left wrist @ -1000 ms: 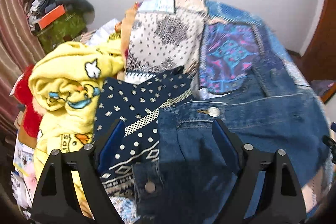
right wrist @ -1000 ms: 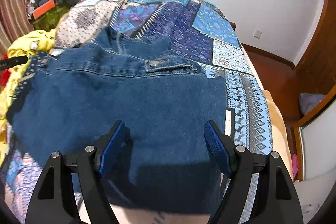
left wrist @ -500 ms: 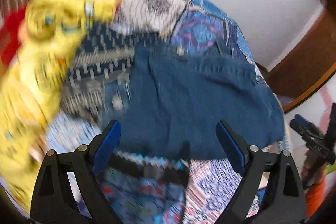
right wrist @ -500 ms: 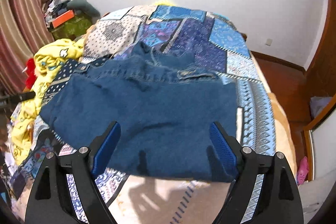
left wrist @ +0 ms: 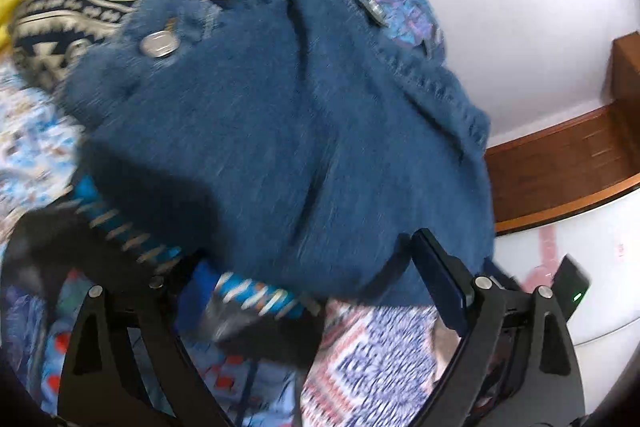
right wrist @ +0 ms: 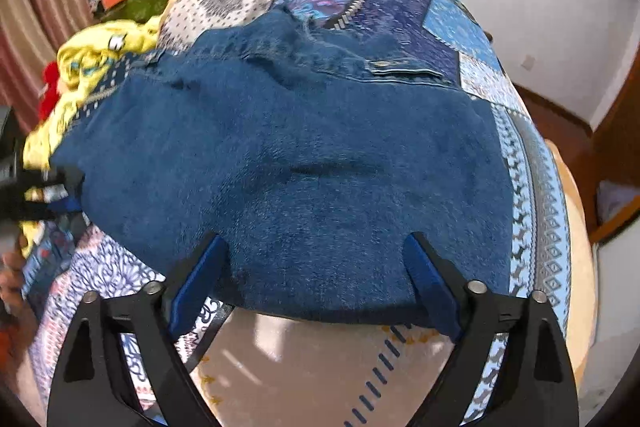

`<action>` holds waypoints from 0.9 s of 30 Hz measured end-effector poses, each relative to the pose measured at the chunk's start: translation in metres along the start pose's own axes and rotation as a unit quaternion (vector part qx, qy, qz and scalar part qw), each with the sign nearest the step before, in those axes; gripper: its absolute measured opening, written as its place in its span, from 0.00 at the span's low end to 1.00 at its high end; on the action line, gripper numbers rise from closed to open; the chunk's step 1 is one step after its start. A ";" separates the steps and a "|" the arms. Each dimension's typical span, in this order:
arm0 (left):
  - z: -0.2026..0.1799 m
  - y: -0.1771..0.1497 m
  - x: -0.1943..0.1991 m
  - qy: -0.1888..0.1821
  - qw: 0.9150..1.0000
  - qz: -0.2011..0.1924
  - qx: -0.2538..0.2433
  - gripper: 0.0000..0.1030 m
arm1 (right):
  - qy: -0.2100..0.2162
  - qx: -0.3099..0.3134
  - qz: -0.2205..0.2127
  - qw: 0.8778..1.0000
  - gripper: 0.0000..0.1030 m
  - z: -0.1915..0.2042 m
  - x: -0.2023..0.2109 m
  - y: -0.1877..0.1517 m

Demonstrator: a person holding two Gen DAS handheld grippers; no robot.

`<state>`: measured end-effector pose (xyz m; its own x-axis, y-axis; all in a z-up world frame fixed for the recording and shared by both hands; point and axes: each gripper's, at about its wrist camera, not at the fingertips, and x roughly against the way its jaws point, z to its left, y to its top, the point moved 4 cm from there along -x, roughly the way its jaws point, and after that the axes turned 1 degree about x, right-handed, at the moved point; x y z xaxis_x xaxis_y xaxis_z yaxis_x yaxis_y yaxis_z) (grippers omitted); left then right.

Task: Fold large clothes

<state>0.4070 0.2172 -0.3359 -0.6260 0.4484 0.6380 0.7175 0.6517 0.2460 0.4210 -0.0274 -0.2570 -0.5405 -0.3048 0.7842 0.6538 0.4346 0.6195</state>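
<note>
Across the near end of the bed [right wrist: 556, 227], on its patchwork quilt, the denim garment [right wrist: 304, 163] lies flat, long side running along the bed's near edge and hem facing both tools. The right gripper [right wrist: 316, 279] sits at the hem's middle, fingers just spread wide, gripping nothing. The left gripper [left wrist: 304, 291], equally released, comes at the left corner, so it looks like each hand takes its own side.
</note>
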 end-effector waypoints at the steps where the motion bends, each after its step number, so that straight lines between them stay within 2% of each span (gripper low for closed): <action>1: 0.000 0.004 -0.002 -0.012 1.000 -0.004 0.006 0.86 | -0.002 0.002 0.000 1.000 0.91 0.000 0.000 0.000; 4: 0.006 0.017 -0.008 -0.029 0.999 -0.015 0.027 0.75 | 0.006 -0.005 -0.004 1.000 0.92 -0.004 -0.001 0.001; 6: 0.013 0.025 -0.011 -0.031 0.998 -0.022 0.042 0.60 | 0.014 -0.012 -0.005 1.000 0.92 -0.006 -0.002 0.001; 9: 0.023 0.031 -0.020 -0.042 0.997 -0.026 0.063 0.47 | 0.013 -0.015 0.000 1.000 0.92 -0.005 -0.002 0.002; 14: 0.018 0.033 -0.001 -0.043 0.995 -0.056 0.075 0.23 | 0.003 -0.020 0.023 1.000 0.92 -0.002 0.002 0.004; 15: 0.010 0.034 0.009 -0.056 0.994 -0.070 0.064 0.20 | 0.004 -0.026 0.029 0.999 0.92 -0.002 0.004 0.005; 18: -0.021 0.036 0.038 -0.076 0.991 -0.105 0.014 0.17 | 0.016 -0.045 0.032 0.998 0.92 -0.001 0.012 0.010; 20: -0.043 0.038 0.052 -0.068 0.991 -0.118 -0.018 0.16 | 0.021 -0.051 0.020 0.998 0.92 0.005 0.020 0.017; 24: -0.081 0.039 0.091 -0.046 0.983 -0.160 -0.078 0.15 | 0.025 -0.036 -0.012 0.999 0.92 0.028 0.035 0.035; 27: -0.089 0.030 0.122 -0.038 0.976 -0.186 -0.106 0.15 | 0.046 -0.015 -0.021 0.999 0.92 0.055 0.033 0.046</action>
<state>0.3792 0.2366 -0.1856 -0.8705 0.2537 0.4217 0.4778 0.6412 0.6005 0.4045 0.0294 -0.2048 -0.5172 -0.3990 0.7571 0.6480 0.3953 0.6510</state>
